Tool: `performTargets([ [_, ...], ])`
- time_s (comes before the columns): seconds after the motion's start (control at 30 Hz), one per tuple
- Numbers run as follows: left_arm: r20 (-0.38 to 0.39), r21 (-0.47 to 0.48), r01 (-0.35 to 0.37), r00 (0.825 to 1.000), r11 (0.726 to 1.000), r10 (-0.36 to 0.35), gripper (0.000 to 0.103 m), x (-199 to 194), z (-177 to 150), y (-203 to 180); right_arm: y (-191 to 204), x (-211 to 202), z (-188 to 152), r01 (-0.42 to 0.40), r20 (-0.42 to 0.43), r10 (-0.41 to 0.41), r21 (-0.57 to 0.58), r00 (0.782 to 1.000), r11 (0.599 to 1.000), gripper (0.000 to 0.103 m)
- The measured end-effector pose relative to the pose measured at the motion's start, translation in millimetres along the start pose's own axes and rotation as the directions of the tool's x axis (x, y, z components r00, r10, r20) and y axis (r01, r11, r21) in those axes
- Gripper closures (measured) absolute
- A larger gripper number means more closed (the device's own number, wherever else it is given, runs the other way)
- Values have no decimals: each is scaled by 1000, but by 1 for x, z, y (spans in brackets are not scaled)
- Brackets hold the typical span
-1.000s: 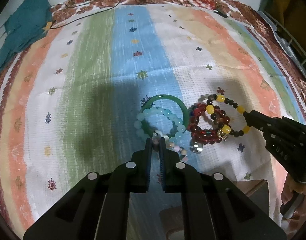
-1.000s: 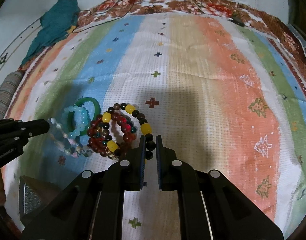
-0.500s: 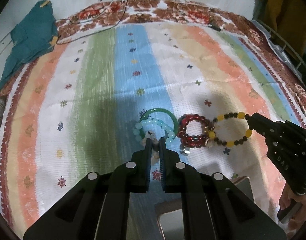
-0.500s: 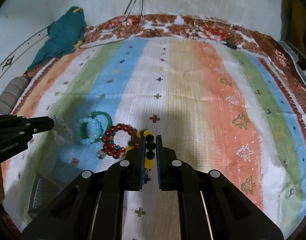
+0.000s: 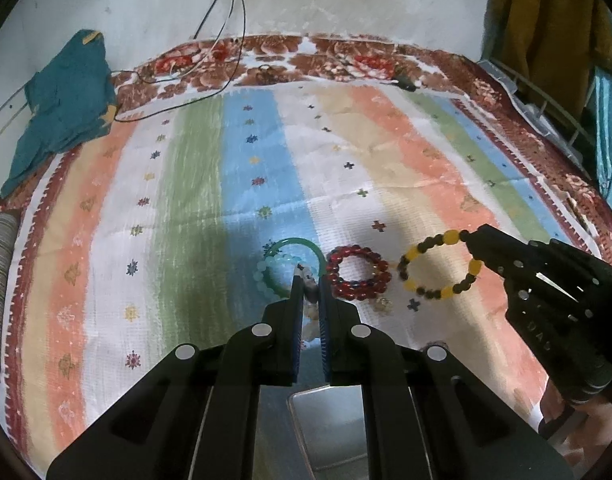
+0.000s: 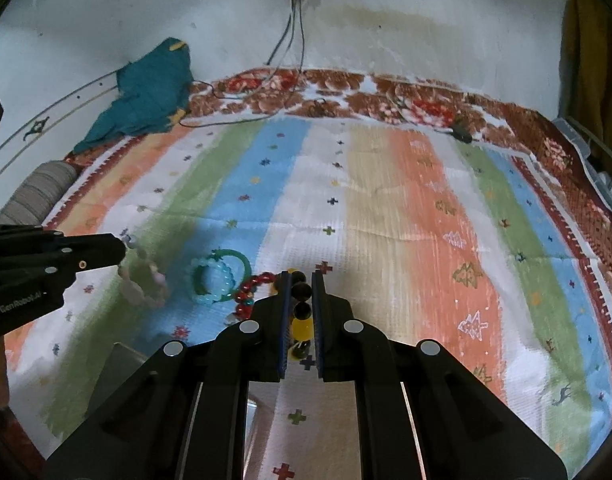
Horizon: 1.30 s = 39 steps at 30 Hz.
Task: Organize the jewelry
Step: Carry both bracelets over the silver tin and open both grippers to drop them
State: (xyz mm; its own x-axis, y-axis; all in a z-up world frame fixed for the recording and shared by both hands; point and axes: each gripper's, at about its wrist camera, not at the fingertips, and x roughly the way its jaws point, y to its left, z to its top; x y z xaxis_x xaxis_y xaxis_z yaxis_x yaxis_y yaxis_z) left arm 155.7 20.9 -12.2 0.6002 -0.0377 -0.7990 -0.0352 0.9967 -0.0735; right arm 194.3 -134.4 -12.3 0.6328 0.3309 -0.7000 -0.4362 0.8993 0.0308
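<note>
The yellow and dark bead bracelet (image 5: 441,266) hangs as an open loop above the striped blanket (image 5: 345,152), pinched by a few of its beads between the narrow fingers of the right gripper (image 6: 302,300), near the blanket's near edge and just right of the jewelry that lies on it; the pale pink bead bracelet (image 6: 142,280) dangles from the left gripper (image 5: 309,286), whose fingers are pressed close on a bead or two of it, so that it hangs clear of the cloth toward the near left; between the two lifted strands, lying flat on the blue and white stripes, are the red bead bracelet (image 5: 357,274) and, touching its left side, the green bangle (image 5: 306,245) with an aqua bead bracelet (image 6: 216,284) inside its ring; a small clear bead charm (image 5: 381,304) lies just beside the red beads.

On the left gripper's body the right view reads "GenRobot.AI"; the right gripper bears letters like "DAS", only partly legible.

A grey metal box (image 5: 325,420) sits at the near edge beneath the grippers; the middle and far stretches of the blanket lie bare up to the floral border, where cables (image 5: 210,80) trail from the wall and a teal cloth (image 5: 62,96) sits at the far left corner; a wire rack (image 5: 545,104) runs along the right edge.
</note>
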Motion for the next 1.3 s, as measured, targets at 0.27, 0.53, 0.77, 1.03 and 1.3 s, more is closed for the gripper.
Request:
performTargets([
  [0.27,28,1,25,999,1000,-25,96,-19,-8,-5,10,-26,-1,-26,46,27,-5,999,1000,92],
  [0.53,60,15,47,997,999,-48,96,-43,-21,-17,22,-57,-7,-53,95,54,-21,994,998,92],
  [0.77,79,37,48,996,998,-51,96,-56,-36,-27,32,-74,-16,-58,109,63,-45,992,997,92],
  [1.03,89,49,57,994,997,-62,96,-69,-53,-34,38,-81,-30,-88,86,91,-40,992,995,92],
  [1.3,63,39,60,996,997,-63,96,-71,-69,-35,41,-90,-42,-133,73,134,-20,988,991,92],
])
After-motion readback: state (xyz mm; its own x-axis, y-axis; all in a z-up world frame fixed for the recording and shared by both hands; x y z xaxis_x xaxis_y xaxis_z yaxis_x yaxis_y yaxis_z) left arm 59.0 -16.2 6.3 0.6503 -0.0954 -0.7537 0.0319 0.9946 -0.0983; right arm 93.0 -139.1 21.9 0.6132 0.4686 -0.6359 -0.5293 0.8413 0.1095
